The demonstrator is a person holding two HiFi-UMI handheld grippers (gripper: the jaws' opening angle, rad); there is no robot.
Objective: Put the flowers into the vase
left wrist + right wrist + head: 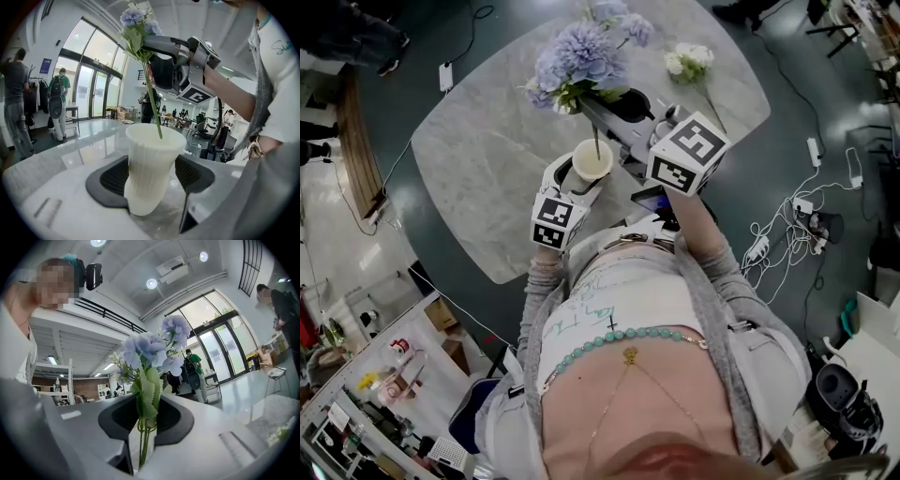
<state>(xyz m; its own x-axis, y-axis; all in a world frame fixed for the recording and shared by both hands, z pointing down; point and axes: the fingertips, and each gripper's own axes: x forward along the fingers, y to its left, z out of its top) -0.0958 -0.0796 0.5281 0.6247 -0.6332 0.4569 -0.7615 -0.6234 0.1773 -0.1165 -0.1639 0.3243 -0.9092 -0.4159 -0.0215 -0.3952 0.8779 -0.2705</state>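
Observation:
A cream ribbed vase (592, 160) (150, 164) is held upright over the marble table (478, 150), with my left gripper (581, 178) (151, 177) shut on its body. My right gripper (605, 111) (146, 423) is shut on the green stems of a bunch of blue flowers (579, 56) (151, 352). It holds the bunch (133, 21) upright above the vase. In the left gripper view the stem (152, 101) runs down and its tip sits just inside the vase's mouth. The right gripper (161, 49) hangs above the vase there.
A white flower (689, 62) with a long stem lies at the table's far right. Cables and a power strip (806, 211) trail over the dark floor to the right. People (58, 101) stand by the glass doors in the background.

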